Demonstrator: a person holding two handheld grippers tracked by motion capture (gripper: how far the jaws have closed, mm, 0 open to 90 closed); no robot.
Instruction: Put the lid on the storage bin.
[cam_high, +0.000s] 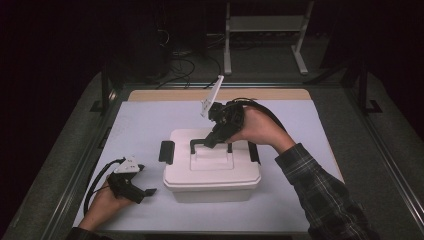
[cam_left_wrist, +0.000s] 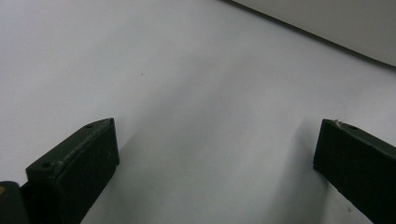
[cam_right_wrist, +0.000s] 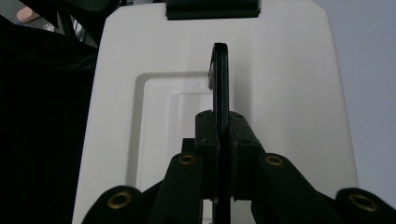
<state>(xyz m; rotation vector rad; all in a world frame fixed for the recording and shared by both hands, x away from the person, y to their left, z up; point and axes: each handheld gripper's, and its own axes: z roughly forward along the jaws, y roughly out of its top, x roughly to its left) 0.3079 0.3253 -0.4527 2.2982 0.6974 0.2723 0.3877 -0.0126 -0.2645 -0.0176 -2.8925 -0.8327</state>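
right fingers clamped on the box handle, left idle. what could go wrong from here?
1. Left latch looks flipped open; lifting by the handle may raise the lid alone.
2. Right gripper pinches the thin handle edge-on; it could slip or twist.
3. Left gripper isn't steadying the box; it might slide.

Dim room with a dark surround, light falling from above on the pale table sheet (cam_high: 150, 130); soft shadows lie beside the white box (cam_high: 212, 172), and the nearest black jaws are blurred in both gripper views.
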